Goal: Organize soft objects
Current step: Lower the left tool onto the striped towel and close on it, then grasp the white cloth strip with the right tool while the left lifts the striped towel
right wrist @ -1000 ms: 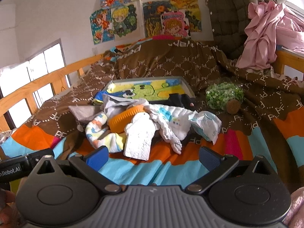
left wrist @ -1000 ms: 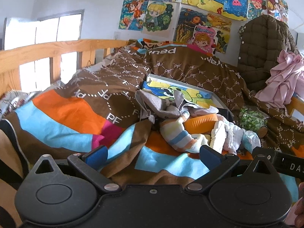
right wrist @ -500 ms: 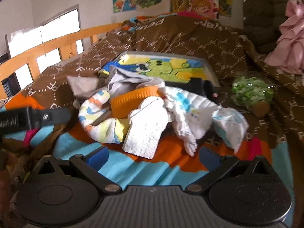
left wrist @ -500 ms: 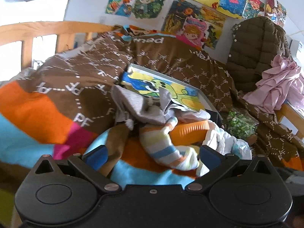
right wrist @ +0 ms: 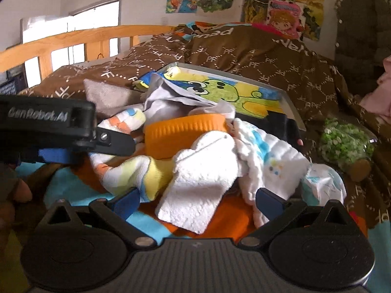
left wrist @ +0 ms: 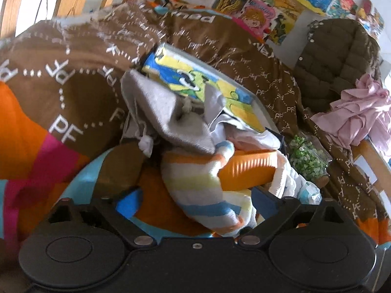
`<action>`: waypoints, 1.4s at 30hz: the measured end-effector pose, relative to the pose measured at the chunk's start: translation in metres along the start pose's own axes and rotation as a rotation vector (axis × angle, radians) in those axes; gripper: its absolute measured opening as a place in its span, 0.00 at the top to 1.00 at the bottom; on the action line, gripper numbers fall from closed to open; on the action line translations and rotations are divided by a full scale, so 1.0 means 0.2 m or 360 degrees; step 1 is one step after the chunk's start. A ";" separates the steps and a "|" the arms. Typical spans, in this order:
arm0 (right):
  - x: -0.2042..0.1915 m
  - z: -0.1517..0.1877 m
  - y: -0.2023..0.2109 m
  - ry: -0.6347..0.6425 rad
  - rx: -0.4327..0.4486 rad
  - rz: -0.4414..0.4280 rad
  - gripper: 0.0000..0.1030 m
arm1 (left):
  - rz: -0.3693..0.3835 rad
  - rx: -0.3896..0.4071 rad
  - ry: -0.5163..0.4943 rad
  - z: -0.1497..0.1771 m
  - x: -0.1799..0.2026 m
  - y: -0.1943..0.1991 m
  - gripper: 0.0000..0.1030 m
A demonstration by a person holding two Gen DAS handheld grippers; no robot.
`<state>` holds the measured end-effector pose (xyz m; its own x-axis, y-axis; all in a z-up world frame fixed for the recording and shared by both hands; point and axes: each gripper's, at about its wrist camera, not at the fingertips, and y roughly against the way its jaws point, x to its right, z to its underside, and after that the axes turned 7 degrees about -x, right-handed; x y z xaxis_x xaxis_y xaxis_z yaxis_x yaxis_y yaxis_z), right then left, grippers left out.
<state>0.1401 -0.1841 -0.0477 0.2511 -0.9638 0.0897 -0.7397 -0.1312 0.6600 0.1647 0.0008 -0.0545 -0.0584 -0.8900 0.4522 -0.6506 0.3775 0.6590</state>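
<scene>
A heap of soft things lies on the patterned quilt. It holds a pastel striped sock, an orange ribbed band, a grey cloth, a white fluffy cloth and a white printed cloth. My left gripper straddles the striped sock; its jaws are closing and the pads stand apart from the sock. One of its fingers shows from the side. My right gripper is open, with the white fluffy cloth lying between its fingers.
A flat board with a green cartoon picture lies just behind the heap. A jar of green sprigs rests to the right. A brown padded coat and pink cloth hang at the far right. A wooden bed rail runs along the left.
Both grippers have moved lower and closer to the heap. The left gripper now reaches the striped sock and its jaws have narrowed a little; it fills more of the right wrist view.
</scene>
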 end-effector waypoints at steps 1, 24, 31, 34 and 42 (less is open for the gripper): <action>-0.01 0.00 -0.01 0.0023 0.0002 0.0017 0.00 | 0.0010 -0.0005 0.0037 0.00 -0.01 -0.01 0.12; -0.09 0.06 0.07 0.0161 0.0050 0.0350 0.31 | -0.0017 -0.0004 0.0066 0.06 -0.01 0.00 0.85; 0.01 0.05 0.04 0.0000 -0.0007 0.0417 0.58 | -0.0012 0.0008 0.0022 0.10 0.04 0.02 0.90; 0.05 0.04 0.03 -0.0072 -0.0034 0.0436 0.68 | 0.0000 0.0006 -0.0001 0.12 0.06 0.02 0.90; 0.07 0.05 0.08 -0.0116 0.0016 0.0307 0.84 | -0.0014 0.0056 -0.0006 0.13 0.11 0.07 0.93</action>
<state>0.1256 -0.2026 -0.0444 0.0588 -0.9855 0.1594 -0.7761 0.0553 0.6281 0.1358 -0.0194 -0.0514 -0.0556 -0.8941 0.4443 -0.6772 0.3608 0.6413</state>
